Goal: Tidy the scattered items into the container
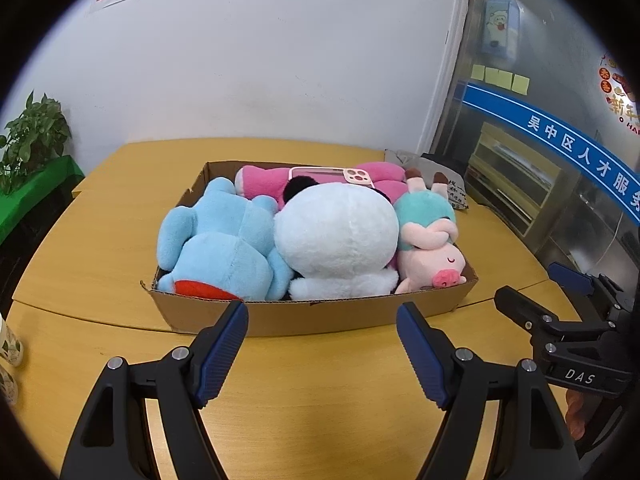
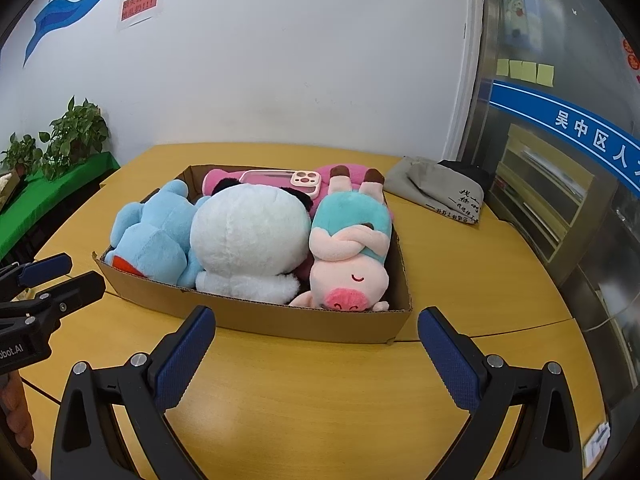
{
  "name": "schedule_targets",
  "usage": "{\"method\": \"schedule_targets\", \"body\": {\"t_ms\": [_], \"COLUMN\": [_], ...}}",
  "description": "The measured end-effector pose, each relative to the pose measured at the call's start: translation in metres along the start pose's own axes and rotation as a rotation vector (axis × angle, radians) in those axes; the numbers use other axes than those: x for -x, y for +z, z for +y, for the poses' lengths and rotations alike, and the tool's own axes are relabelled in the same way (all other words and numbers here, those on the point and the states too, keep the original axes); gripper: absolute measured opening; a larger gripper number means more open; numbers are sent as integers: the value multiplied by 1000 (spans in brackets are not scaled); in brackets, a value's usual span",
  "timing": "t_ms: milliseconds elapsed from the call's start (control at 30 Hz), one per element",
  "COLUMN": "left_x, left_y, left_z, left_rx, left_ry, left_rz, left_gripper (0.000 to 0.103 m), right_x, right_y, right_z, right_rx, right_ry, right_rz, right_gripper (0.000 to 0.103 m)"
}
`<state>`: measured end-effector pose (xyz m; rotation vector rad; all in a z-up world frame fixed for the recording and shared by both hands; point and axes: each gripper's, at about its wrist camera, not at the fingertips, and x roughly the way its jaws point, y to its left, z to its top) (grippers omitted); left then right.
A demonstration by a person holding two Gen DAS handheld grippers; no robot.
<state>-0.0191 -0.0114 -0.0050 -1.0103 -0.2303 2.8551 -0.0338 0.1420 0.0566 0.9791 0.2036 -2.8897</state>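
Box: cardboard box (image 1: 312, 316) sits mid-desk (image 1: 120, 280), long side toward both cameras, packed to its rim.
Contents: blue plush (image 1: 216, 244) at the left end, white plush (image 1: 336, 240) in the middle, pig plush (image 1: 430, 248) at the right end, pink plush (image 1: 260, 180) along the back wall, with a pink phone case (image 1: 332, 174) lying on top of it.
Left tongs: left tongs (image 1: 322, 320) stand wide, nothing between the pads, hovering over bare desk just short of the box's near wall.
Right tongs: right tongs (image 2: 316, 332) also stand wide and empty, near the box's right front corner.
Strays: no loose toy shows on the desk; a grey folded cloth (image 2: 436, 184) lies beyond the box's far right corner, possibly not part of the job, since its far end is hard to read.
Step in hand: judged a final check, with the tidying close to done.
How to do it well: scan the desk edges before calling it finished; keep both tongs clear of the box wall, since a nudge could slide it.
Risk: the phone case rests high on soft plush and may slip off if the box is jostled; the white plush bulges above the rim, so press it down gently rather than pinching it.
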Motion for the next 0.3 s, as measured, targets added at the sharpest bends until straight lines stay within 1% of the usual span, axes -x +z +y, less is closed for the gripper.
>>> {"method": "schedule_targets", "body": {"t_ms": [200, 233, 300], "left_x": [-4, -3, -1], "left_y": [-5, -6, -10], "left_z": [3, 3, 2], "left_rx": [3, 1, -11], "left_ry": [8, 16, 66], "left_rz": [10, 7, 2], "left_gripper": [77, 77, 78], "right_x": [-2, -2, -3], "right_y": [-3, -3, -5], "right_z": [2, 3, 5], "right_rx": [-6, -6, -7], "right_ry": [3, 3, 3], "right_rz": [2, 3, 8], "right_gripper": [103, 103, 103]}}
